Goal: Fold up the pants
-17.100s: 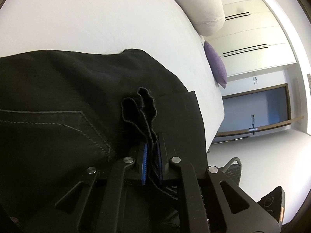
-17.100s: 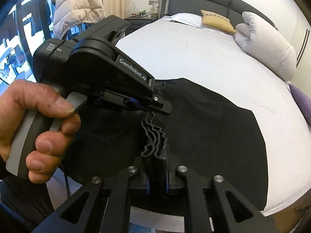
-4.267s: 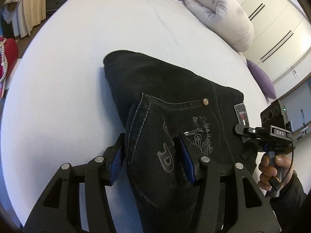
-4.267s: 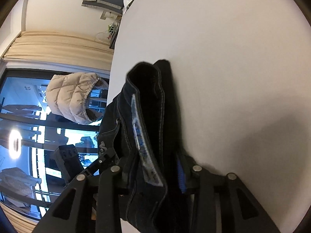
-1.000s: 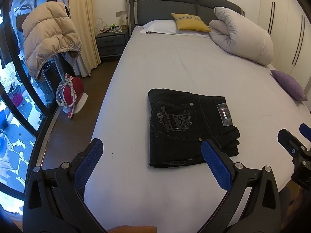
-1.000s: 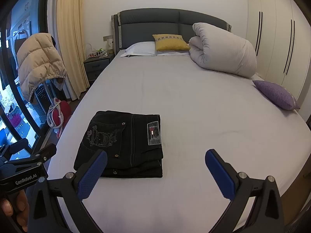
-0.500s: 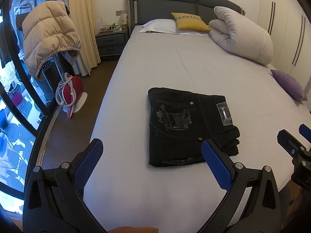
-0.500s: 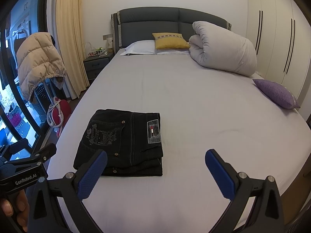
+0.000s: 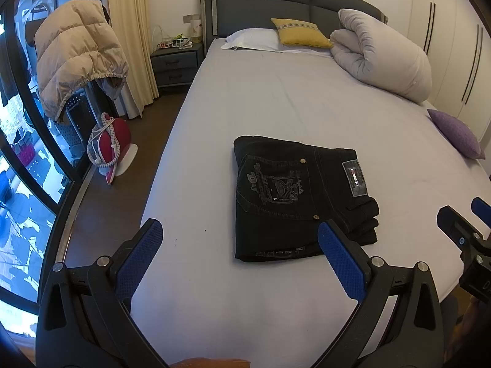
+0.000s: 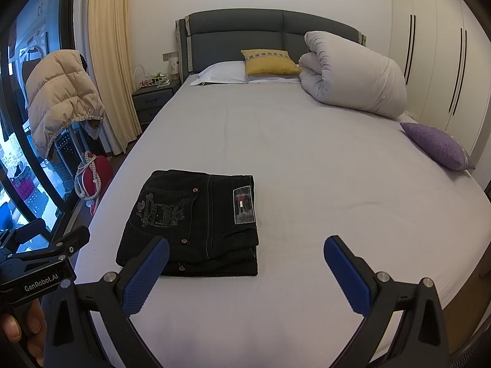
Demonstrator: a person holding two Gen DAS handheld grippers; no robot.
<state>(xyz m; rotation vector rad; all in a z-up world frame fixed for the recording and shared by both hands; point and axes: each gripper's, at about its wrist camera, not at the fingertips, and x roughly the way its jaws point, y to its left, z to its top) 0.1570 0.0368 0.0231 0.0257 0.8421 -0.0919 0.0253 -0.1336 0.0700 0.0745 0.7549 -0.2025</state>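
Both claws, left (image 9: 239,242) and right (image 10: 245,263), are now wide open and hold nothing. They have let go of the pants (image 9: 302,193), which lie folded on the bed (image 9: 307,98) ahead; the folding looks finished.

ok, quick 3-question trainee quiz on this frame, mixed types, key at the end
1. True or false: the left gripper is shut on the black pants.
2. Which lies nearest the headboard? A) purple cushion B) yellow cushion C) black pants
3. Fill in: the pants lie folded on the ____.

Key: 1 false, both it and the right gripper are open and off the pants; 2 B; 3 bed.
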